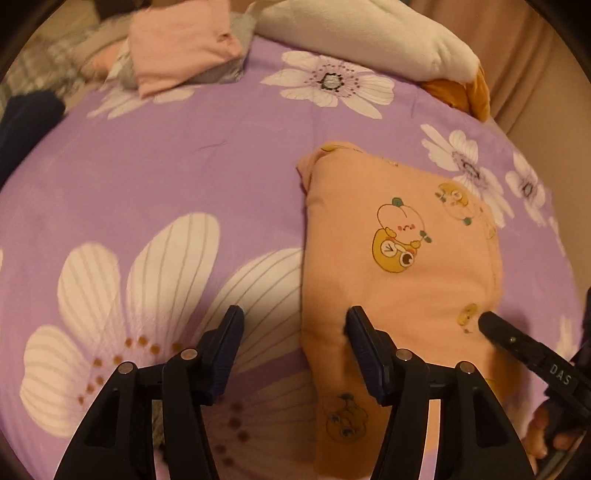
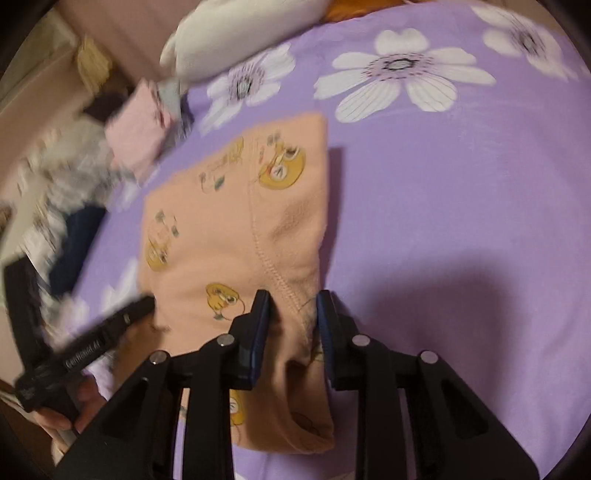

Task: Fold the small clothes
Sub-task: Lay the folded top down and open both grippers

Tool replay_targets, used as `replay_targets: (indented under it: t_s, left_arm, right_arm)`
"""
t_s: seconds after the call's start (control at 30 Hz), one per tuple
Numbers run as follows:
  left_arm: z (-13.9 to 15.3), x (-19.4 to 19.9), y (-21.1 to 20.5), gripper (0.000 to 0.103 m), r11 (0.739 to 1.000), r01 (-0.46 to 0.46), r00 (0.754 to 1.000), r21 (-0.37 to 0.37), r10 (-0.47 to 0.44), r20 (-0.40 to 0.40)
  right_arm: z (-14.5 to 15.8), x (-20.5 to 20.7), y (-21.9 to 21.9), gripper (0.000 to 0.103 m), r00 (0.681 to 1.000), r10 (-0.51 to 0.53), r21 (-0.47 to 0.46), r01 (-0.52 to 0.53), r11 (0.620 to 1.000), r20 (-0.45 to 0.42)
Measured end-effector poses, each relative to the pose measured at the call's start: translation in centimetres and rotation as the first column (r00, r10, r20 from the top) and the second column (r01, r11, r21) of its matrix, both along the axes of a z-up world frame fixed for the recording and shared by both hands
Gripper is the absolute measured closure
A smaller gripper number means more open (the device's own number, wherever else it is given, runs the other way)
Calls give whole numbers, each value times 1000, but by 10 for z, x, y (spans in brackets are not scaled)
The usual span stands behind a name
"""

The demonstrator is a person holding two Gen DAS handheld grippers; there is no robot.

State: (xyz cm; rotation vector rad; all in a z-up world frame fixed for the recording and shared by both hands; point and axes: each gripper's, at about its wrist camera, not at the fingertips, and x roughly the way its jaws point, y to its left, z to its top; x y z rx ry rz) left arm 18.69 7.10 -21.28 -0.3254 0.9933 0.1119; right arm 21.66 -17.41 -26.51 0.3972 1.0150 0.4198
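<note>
A small peach garment with cartoon prints lies folded on the purple floral bedsheet. My left gripper is open; its right finger rests over the garment's left part, its left finger over the sheet. In the right wrist view the same garment runs up from between my fingers. My right gripper is partly closed around the garment's near stitched edge, with a gap still between the pads. The right gripper's tip shows in the left view at the garment's right edge. The left gripper's tip shows at the garment's left edge.
A folded pink cloth lies on a pile of clothes at the far left. A dark navy garment lies at the left edge. A white and orange plush cushion sits at the back. A beige wall or headboard bounds the right.
</note>
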Motion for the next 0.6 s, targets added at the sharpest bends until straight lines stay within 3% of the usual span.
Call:
replay_targets:
  t_s: [0.03,0.13,0.2,0.27,0.33,0.5,0.6]
  left_arm:
    - [3,-4,4,43,1000,-20,1000,-16,20,-3]
    - [14,-20,8,44,997,-77,997,-2,77,4]
    - [18,-28,4,44,1000,-28,1000,-1,28,14]
    - [10,-30,4,44,998,23,1000,-62,-22,9]
    - [-5,-33,-1,44,998,26,998,-62,-29,-49]
    - [-10,-49,-37,44,984,56,998,170,-50,-39]
    - [-11,-57,-38,44,987,37,999,159,-32,-34]
  right_arm:
    - [7,-1,-2,77,1000,-11,-14,11,1000,-13]
    - [28,-15,8,75,998,6,-114,0,993,58]
    - [33,-27,19,74,995,66,-137,-55,989,79]
    - [30,-34,30,74,990,107,-201,-87,976,93]
    - [11,-36,36,74,990,127,-304,-104,947,58]
    - [2,-38,14,75,995,91,-228,-80,970,36]
    - [-2,-46,7,75,996,74,-189,-62,980,56]
